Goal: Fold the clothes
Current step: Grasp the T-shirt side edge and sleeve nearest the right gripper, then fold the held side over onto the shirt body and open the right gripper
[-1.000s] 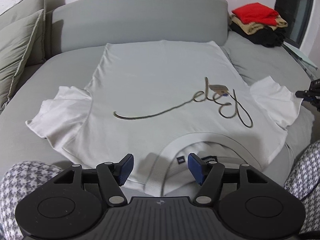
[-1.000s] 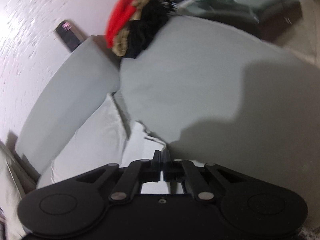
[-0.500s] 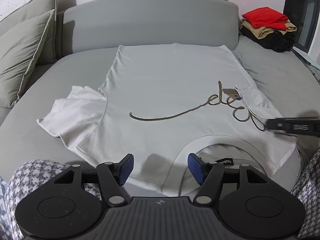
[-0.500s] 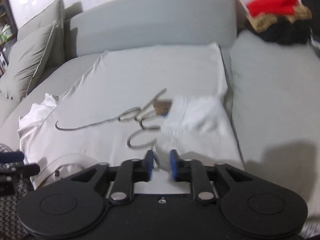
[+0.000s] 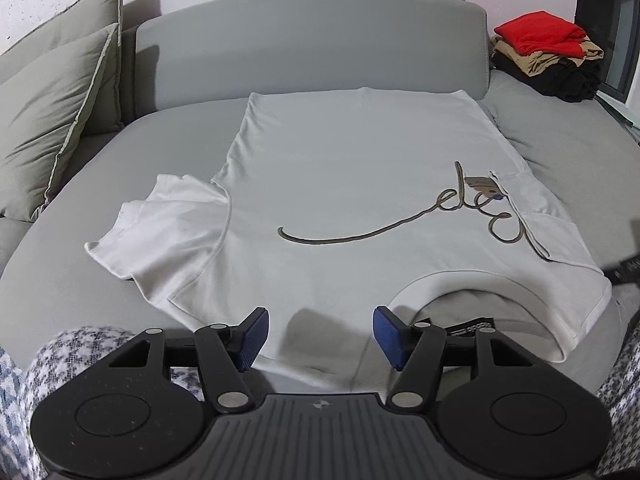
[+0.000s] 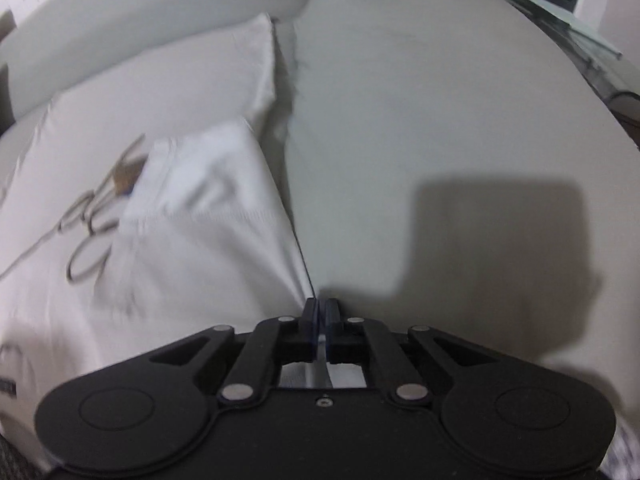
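A white T-shirt [image 5: 352,184] with a cursive print lies flat on the grey bed [image 5: 560,152], collar nearest me. Its right sleeve [image 5: 532,208] is folded in over the chest, while the left sleeve [image 5: 160,224] lies spread out. My left gripper [image 5: 320,332] hovers open over the shoulder just left of the collar, nothing between its blue pads. My right gripper [image 6: 320,308] is shut on the T-shirt [image 6: 168,280] at its right shoulder edge, where the cloth draws to a point at the jaws. In the left wrist view only a dark tip of the right gripper [image 5: 626,270] shows.
Two grey-green pillows [image 5: 52,120] lean at the left. A pile of folded red, tan and black clothes [image 5: 548,56] sits at the back right by the grey backrest [image 5: 312,44]. Houndstooth-clad knees [image 5: 76,352] flank my left gripper. Bare bed [image 6: 440,120] lies right of the shirt.
The right sleeve went from spread out to folded over the chest. My right gripper let go of it, swung back to the shoulder edge and shut there. The left gripper barely moved.
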The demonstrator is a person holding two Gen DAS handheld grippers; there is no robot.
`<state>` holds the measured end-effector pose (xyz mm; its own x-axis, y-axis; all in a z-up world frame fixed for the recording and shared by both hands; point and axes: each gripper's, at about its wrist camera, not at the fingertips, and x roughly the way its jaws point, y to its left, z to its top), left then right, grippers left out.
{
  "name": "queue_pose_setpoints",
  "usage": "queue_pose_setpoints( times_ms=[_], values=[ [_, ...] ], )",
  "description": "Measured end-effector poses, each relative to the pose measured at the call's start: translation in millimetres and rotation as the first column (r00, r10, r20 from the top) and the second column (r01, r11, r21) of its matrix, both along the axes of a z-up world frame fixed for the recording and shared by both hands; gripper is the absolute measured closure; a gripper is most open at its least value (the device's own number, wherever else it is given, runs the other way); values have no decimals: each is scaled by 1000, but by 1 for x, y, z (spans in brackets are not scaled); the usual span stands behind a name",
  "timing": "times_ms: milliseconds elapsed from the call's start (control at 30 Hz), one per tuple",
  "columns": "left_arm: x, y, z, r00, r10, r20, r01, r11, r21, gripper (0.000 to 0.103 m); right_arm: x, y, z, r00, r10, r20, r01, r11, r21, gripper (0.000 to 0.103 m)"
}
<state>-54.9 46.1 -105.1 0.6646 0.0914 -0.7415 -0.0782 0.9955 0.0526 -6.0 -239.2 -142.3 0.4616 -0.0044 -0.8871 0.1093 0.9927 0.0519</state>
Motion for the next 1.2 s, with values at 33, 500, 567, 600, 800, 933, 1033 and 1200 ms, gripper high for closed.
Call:
queue_pose_setpoints(
  times_ms=[33,500,567,600,800,933,1033,1200],
  values=[
    [1,2,0,1000,-3,3,3,1000,-2,43,-3,-1,2,1000,-3,-4,3,1000,-4,102],
    [35,17,-26,999,35,-31,-35,999,2,39,58,7,-5,986,-133,96,102,955,277,95],
    [34,18,-26,999,40,-29,-40,999,-7,39,53,13,-1,990,-97,103,70,969,236,95],
    [33,19,-27,999,42,-28,-43,999,-11,38,50,13,3,992,-82,99,58,973,225,96],
    [32,15,-26,999,40,-18,-40,999,12,38,33,6,23,984,-100,145,46,940,338,95],
    [29,15,-25,999,32,-28,-31,999,18,38,25,27,12,996,-29,81,0,939,343,94],
    [22,10,-20,997,-10,-78,11,1000,17,50,3,42,22,998,-2,68,-19,951,310,94],
    [0,33,10,999,-24,-23,22,995,-102,62,-28,61,57,987,117,111,-154,892,424,74]
  ],
)
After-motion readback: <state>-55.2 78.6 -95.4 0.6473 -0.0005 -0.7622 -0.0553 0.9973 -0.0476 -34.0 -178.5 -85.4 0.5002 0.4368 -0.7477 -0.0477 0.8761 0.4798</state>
